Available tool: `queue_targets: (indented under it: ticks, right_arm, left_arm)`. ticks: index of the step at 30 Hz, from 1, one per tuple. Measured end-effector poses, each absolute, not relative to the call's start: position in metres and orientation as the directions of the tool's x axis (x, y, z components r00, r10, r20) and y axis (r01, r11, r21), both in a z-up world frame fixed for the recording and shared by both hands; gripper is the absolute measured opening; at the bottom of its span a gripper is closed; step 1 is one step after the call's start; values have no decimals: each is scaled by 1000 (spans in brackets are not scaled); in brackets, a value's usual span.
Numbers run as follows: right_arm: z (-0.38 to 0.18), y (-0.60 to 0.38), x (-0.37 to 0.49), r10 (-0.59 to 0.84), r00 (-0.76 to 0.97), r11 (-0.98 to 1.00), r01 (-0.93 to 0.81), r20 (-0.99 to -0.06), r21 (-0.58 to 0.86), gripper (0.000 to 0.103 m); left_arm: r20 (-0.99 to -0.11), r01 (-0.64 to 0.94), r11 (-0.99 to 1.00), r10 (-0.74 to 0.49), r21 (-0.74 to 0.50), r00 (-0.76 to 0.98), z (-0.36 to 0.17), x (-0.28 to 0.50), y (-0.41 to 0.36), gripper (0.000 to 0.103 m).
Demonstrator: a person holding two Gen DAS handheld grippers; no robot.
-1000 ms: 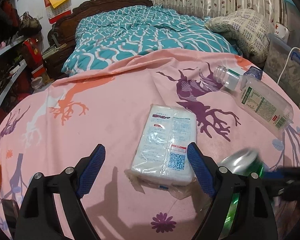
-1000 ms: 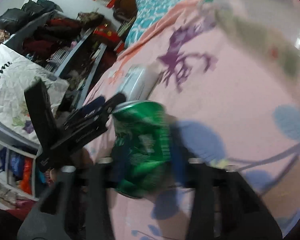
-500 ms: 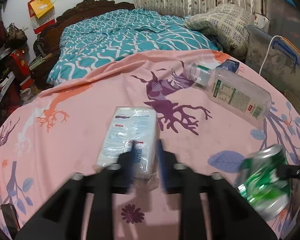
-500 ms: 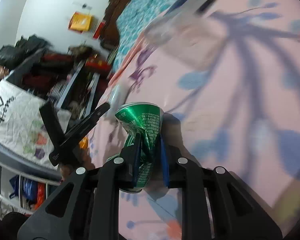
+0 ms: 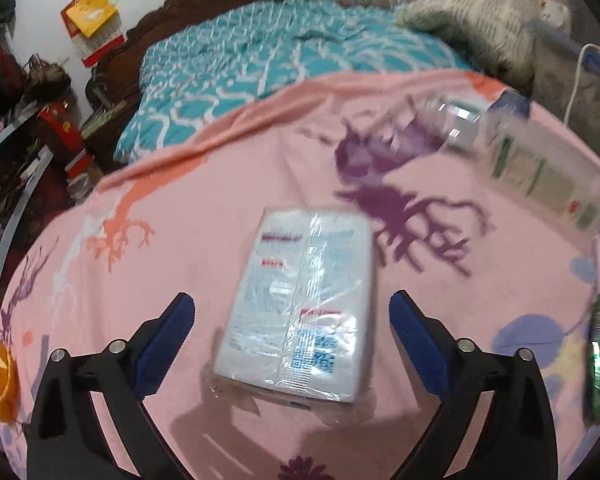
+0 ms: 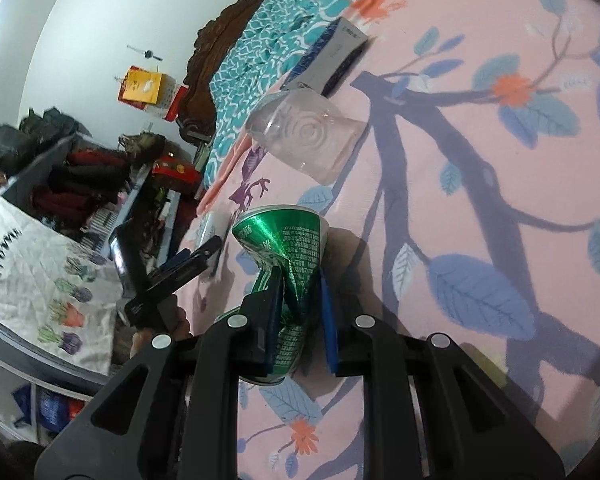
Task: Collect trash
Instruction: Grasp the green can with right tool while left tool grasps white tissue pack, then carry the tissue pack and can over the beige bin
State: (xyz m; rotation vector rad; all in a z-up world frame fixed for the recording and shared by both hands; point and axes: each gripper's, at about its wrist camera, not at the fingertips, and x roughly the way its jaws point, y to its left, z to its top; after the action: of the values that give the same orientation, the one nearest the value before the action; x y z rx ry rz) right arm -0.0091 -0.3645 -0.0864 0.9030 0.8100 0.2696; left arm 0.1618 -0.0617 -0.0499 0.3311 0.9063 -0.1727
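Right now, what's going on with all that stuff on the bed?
Someone is picking up trash with a hand-held gripper in each hand. The right one squeezes a crushed green can. The left one is opening around a tissue pack, not touching it yet. A clear bottle lies on the pink sheet.

Home bedroom. A bed with a carved dark wooden headboard (image 5: 204, 12) is covered by a teal patterned quilt (image 5: 284, 52) and a pink printed sheet (image 5: 180, 216). Cluttered shelves (image 6: 112, 184) are seen alongside; a wall calendar (image 5: 92, 20), probably, is hung nearby.
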Motion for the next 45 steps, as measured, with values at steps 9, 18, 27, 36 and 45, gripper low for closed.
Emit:
queue_targets:
  ticks: [9, 18, 27, 36, 45]
  right_arm:
    - [-69, -347, -16, 443, 686, 728, 100, -577, 678, 23]
    - [-59, -336, -22, 398, 691, 782, 89, -604, 617, 23]
    - [-42, -318, -27, 309, 694, 866, 79, -650, 495, 24]
    - [-31, -298, -30, 258, 696, 916, 43, -670, 398, 24]
    - [-49, -309, -14, 370, 661, 843, 56, -653, 535, 32]
  left_arm:
    - [-808, 312, 946, -112, 92, 578, -43, 145, -53, 61]
    - [-746, 428, 903, -270, 23, 609, -1, 86, -78, 62]
    - [-756, 601, 799, -390, 5, 525, -2, 40, -122, 62]
    - [-796, 596, 803, -348, 20, 495, -26, 37, -127, 62]
    - [-813, 587, 809, -317, 37, 488, -39, 41, -129, 62]
